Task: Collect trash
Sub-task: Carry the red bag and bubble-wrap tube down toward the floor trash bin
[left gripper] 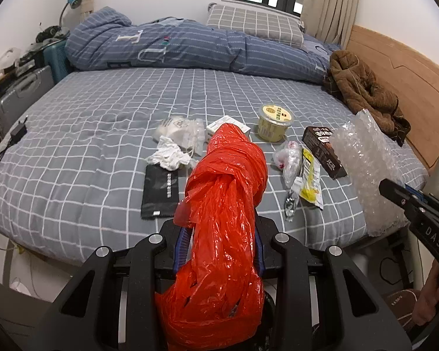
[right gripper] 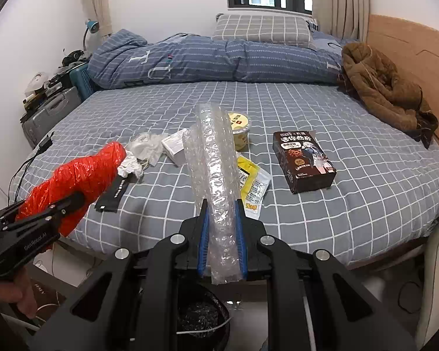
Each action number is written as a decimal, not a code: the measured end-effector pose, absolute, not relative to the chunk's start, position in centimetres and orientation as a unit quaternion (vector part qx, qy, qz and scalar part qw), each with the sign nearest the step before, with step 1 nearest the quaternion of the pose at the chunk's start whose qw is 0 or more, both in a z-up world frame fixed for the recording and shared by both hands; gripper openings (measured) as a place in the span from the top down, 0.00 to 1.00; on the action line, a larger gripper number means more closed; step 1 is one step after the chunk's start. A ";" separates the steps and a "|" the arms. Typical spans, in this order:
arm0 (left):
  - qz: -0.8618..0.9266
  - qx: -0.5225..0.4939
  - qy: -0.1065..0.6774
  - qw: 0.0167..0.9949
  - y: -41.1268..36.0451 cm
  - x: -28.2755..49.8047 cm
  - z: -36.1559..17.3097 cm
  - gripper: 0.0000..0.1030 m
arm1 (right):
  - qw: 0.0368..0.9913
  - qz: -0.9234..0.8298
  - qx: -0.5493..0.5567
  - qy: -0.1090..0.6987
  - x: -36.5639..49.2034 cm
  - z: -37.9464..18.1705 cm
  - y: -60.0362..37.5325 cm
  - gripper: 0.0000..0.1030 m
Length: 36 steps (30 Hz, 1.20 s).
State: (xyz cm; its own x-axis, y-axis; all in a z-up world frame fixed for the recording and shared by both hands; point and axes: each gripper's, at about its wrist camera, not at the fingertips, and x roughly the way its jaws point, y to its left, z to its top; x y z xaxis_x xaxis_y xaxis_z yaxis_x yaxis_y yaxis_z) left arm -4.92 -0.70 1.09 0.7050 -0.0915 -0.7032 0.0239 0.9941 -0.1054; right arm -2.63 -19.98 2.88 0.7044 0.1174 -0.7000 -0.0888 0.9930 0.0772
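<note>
Left gripper (left gripper: 219, 251): I have it clamped on a crumpled red plastic bag (left gripper: 225, 219), which stands up between the blue pads and hangs below them, held near the close edge of the bed (left gripper: 87, 111). Right gripper (right gripper: 221, 234): I have it closed on a sheet of clear bubble wrap (right gripper: 213, 163), which rises upright from the fingers and also protrudes beneath them.

Remaining trash lies on the grey checked bedsheet, in the near half of the bed:
- black flat packet (left gripper: 160, 193), near left, with crumpled white tissue (left gripper: 170, 155) touching its far end;
- clear plastic wrapper (left gripper: 181, 130) just beyond the tissue;
- white box (right gripper: 177, 146) beside that wrapper;
- yellow tub (left gripper: 274, 122), centre, farther back;
- yellow sachet (right gripper: 253, 187), near centre;
- brown snack box (right gripper: 304, 161), right of the sachet.

Below the right gripper, off the bed, sits a dark bin (right gripper: 202, 318).
</note>
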 end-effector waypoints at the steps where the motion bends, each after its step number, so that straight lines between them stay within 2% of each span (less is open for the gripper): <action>1: -0.033 -0.047 0.384 0.921 -0.6 -5.3 1.1 0.67 | 0.923 0.056 0.019 0.381 -2.9 3.1 -19.9 0.85; 16: -0.034 -0.062 0.378 0.923 0.2 -9.3 2.6 0.67 | 0.916 0.070 0.017 0.396 -6.8 3.4 -17.8 0.85; 36: -0.006 -0.047 0.414 0.909 1.6 -15.2 -1.5 0.67 | 0.897 0.099 0.013 0.431 -10.7 -0.5 -15.0 0.85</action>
State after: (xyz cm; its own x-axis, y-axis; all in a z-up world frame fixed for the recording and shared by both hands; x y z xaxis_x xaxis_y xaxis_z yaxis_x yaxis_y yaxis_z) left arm -15.25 1.61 -1.54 0.6565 -0.0503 -0.7527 -0.0271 0.9956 -0.0901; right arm -10.69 -14.98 -0.50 0.6087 0.1896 -0.7704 -0.1672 0.9799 0.1090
